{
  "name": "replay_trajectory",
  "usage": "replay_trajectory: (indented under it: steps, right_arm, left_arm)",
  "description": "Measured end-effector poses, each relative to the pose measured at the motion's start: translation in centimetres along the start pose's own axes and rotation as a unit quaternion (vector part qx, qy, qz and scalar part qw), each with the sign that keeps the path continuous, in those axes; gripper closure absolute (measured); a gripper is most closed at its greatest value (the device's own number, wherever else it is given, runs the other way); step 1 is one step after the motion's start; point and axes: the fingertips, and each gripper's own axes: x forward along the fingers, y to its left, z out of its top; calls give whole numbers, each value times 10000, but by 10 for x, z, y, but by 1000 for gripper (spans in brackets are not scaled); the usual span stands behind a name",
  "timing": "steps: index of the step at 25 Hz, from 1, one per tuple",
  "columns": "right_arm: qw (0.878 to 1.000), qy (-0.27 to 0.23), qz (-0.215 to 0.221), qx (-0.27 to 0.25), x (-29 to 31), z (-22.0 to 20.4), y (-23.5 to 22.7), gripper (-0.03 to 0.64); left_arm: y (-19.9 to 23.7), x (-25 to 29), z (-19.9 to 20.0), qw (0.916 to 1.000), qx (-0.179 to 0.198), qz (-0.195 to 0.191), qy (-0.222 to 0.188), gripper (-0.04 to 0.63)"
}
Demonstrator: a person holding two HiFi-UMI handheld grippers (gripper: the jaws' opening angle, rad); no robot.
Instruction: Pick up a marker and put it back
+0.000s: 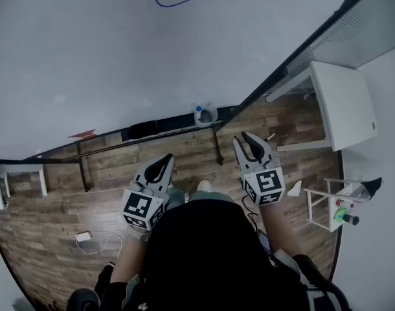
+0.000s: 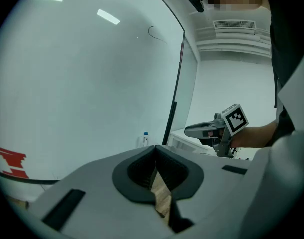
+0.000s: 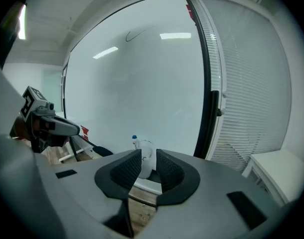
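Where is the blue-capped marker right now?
In the head view's middle, the marker stands in a cup on the ledge under the whiteboard, just ahead of the right gripper.

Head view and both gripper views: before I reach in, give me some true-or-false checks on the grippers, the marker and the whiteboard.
1. The right gripper is holding a marker. False: its jaws stand slightly apart with nothing between them.
2. A blue-capped marker stands in a cup on the whiteboard tray. True.
3. The whiteboard is completely blank. False: a blue line is drawn near its top.
4. The left gripper is empty, with its jaw tips together. True.
5. The cup sits on the wooden floor. False: it sits on the tray.
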Motion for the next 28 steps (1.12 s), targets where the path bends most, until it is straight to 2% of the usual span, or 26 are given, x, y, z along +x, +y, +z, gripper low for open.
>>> replay_trajectory:
  steps: [12,20,28]
  right_arm:
    - [9965,51,-737,391,-66,-27,-21,511]
    - [9946,54,-869,562,-93,-38,-20,522]
    - [9931,-17,-957,670,-105,-41,-26,534]
  left_arm:
    - [-44,45,11,9946,381,-962,124,575]
    - [-70,65,18,9895,553,-1332,124,575]
    - [-85,75,19,9861,685,-1502,173,575]
